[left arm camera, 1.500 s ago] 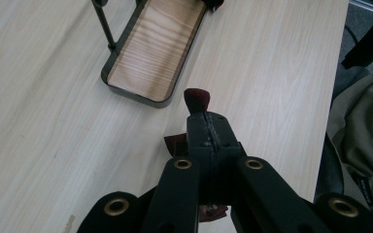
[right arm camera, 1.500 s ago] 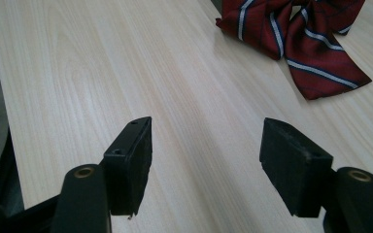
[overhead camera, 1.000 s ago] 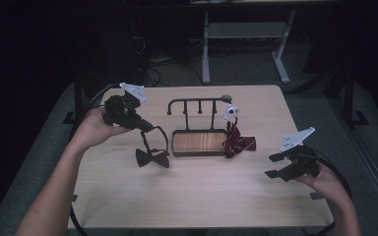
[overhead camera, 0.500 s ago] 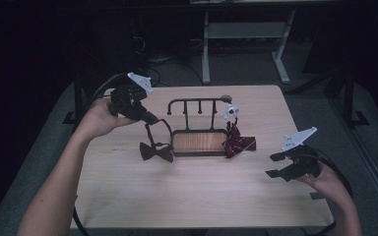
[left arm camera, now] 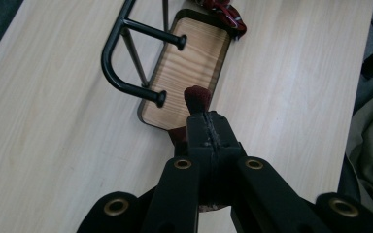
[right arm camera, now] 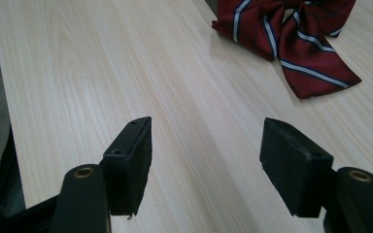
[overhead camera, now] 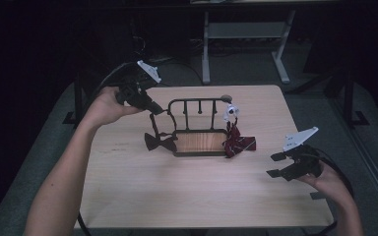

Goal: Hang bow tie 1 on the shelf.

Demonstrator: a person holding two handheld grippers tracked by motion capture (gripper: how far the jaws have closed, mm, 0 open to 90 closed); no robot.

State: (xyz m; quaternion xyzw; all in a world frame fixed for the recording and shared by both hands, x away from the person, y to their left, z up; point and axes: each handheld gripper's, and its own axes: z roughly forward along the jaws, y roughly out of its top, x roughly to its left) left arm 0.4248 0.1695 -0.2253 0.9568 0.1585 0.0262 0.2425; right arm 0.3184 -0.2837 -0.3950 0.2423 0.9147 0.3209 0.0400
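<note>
My left gripper is shut on the strap of a dark maroon bow tie, which hangs below it at the left end of the black metal rack. In the left gripper view the strap's end sticks out past the closed jaws of the left gripper, just short of the rack's pegs. A red striped bow tie hangs at the rack's right end under a white clip. My right gripper rests open, low over the table's right side, short of the striped bow tie.
The rack stands on a wooden base near the middle of the light wooden table. Bare tabletop lies between the right gripper and the striped tie. Dark floor and a grey shelf frame lie beyond the far edge.
My left gripper has moved up and to the right toward the rack's left end, carrying the dark bow tie with it. The right gripper has stayed where it was.
</note>
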